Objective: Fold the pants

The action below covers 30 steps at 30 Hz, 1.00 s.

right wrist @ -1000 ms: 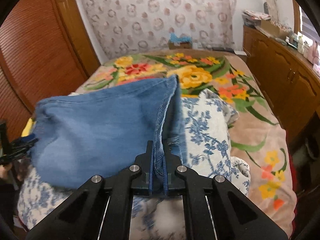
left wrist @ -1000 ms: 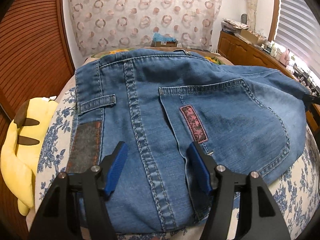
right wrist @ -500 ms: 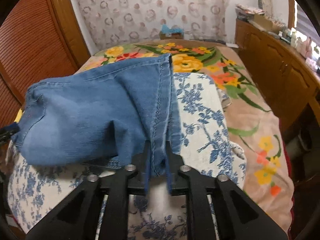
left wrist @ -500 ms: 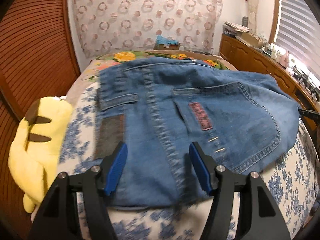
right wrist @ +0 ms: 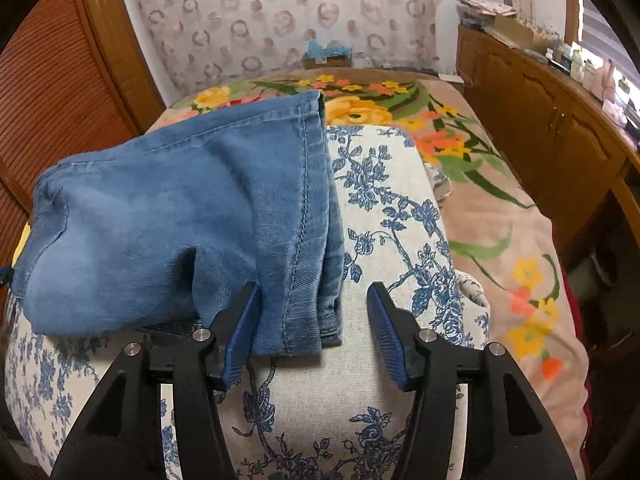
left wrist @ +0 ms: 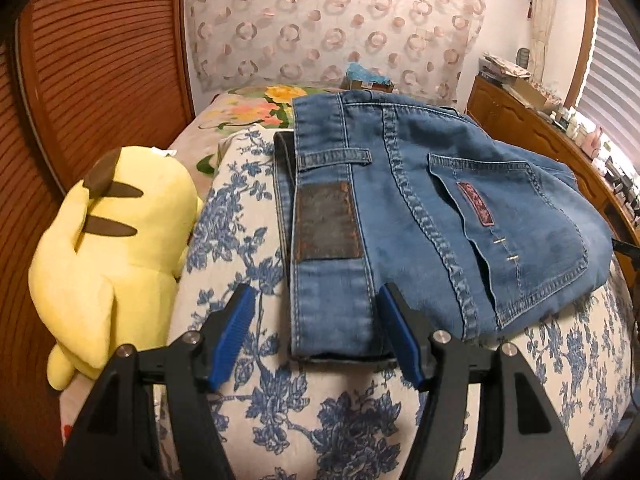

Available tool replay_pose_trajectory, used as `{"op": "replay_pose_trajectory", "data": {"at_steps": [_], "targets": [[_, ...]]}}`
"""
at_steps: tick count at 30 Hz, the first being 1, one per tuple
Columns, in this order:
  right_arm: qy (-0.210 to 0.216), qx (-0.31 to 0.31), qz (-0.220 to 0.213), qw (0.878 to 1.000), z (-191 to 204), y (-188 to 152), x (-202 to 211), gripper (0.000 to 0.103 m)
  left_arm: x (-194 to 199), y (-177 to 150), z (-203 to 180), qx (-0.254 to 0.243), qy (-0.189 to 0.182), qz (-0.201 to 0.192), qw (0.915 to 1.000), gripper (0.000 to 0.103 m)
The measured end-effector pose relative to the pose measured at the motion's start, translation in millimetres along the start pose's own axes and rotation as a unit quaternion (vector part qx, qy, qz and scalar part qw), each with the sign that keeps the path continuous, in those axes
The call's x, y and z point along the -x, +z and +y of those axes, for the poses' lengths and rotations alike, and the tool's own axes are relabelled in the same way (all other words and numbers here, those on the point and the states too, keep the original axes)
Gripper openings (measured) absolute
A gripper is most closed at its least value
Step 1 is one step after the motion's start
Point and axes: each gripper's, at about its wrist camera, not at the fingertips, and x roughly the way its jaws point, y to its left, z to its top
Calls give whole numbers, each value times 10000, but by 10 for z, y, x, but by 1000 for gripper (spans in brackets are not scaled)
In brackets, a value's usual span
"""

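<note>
The pants (left wrist: 420, 208) lay folded on a cushion (left wrist: 328, 412) printed with blue flowers, waistband toward the left gripper (left wrist: 316, 330), with the dark waist patch (left wrist: 326, 222) and the back pocket (left wrist: 508, 240) facing up; the near waistband corner sat between that gripper's blue pads (left wrist: 236, 328), which stood well apart and pressed on nothing. In the right wrist view the folded leg end of the pants (right wrist: 192, 220) rested on the same cushion (right wrist: 384, 208); the right gripper (right wrist: 312, 326) was opening, its jaws standing apart; the hem corner lay between them, close against the left-hand pad (right wrist: 242, 332) though contact could not be confirmed, and clear of the other pad; nothing was gripped. A yellow plush toy (left wrist: 108, 248) lay just beside the cushion on the left gripper's side. A floral blanket (right wrist: 492, 208) covered the bed beyond and beside the cushion; a wooden cabinet (right wrist: 552, 120) ran along the far side; a patterned curtain (left wrist: 332, 20) hung at the back wall; a slatted wooden door (left wrist: 104, 64) stood beside it.
</note>
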Motion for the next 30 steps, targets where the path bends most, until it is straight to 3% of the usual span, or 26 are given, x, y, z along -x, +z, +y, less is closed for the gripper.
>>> {"op": "replay_pose_trajectory", "data": {"at_steps": [3,5,7,8,10,16,30], "targets": [[-30,-29,30,10000,19,6,-10,56,-2,-62,23,130,-68,39,9999,64],[18,-6,39,10000,42,7,-13,48,8,-101,28,219,-135,79,9996,64],[108,-3,63,9999,58,9,-13,35,9,-148,49,353,-267,100,9990,62],[125,-5,81,9999,74,9,-12,33,23,-152,41,364,-297,67,9989,60],[208,-39,94,9997,99,16,-12,16,42,-175,42,423,-462,43,9980,45],[393,-190,-81,9990,87,27,86,14,127,-152,-6,470,-709,-11,9964,19],[307,-109,-1294,9911,188,290,1044,13,1100,355,-241,85,-891,-1134,9895,10]]}}
